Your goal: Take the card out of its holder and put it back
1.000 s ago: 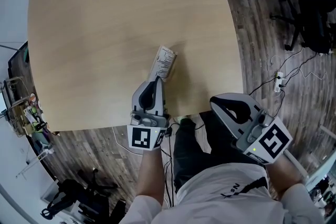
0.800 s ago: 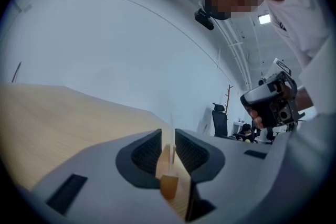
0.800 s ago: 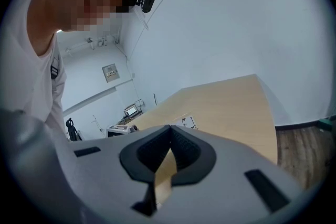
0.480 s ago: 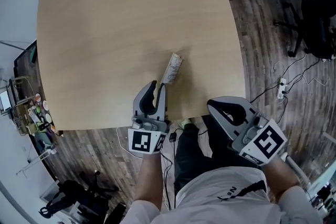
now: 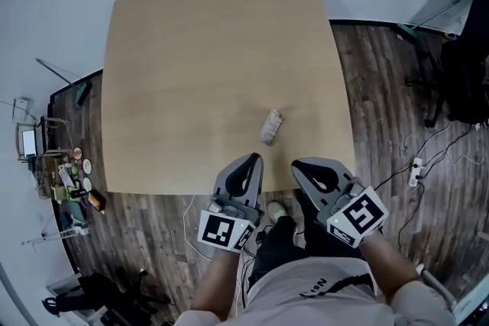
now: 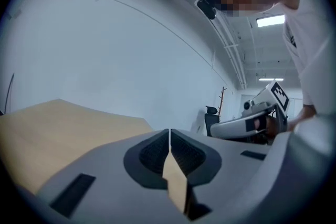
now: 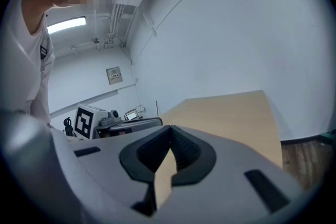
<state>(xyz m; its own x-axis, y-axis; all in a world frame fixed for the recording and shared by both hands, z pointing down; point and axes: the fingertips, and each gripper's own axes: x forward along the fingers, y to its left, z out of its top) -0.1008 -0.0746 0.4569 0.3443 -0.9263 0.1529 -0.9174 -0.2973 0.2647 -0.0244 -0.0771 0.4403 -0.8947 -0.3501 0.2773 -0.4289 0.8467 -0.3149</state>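
Note:
The card in its holder [image 5: 270, 126] is a small pale packet lying flat on the tan table [image 5: 191, 65], near the front edge and free of both grippers. My left gripper [image 5: 253, 159] hovers at the table's front edge, just short of the holder, with its jaws shut and nothing between them. My right gripper [image 5: 297, 165] sits beside it to the right, also shut and holding nothing. The left gripper view shows the left gripper [image 6: 169, 131] with jaws pressed together above the table [image 6: 47, 128]. The right gripper [image 7: 169, 129] likewise shows its jaws together in the right gripper view.
Dark wood floor surrounds the table. Cables and a power strip [image 5: 416, 164] lie at the right, below a black chair [image 5: 462, 72]. Small clutter [image 5: 69, 179] sits by the table's left front corner. A white wall lies beyond the far edge.
The left gripper has let go of the card holder and drawn back toward the person. The holder now lies flat on the table. The right gripper moved in beside the left.

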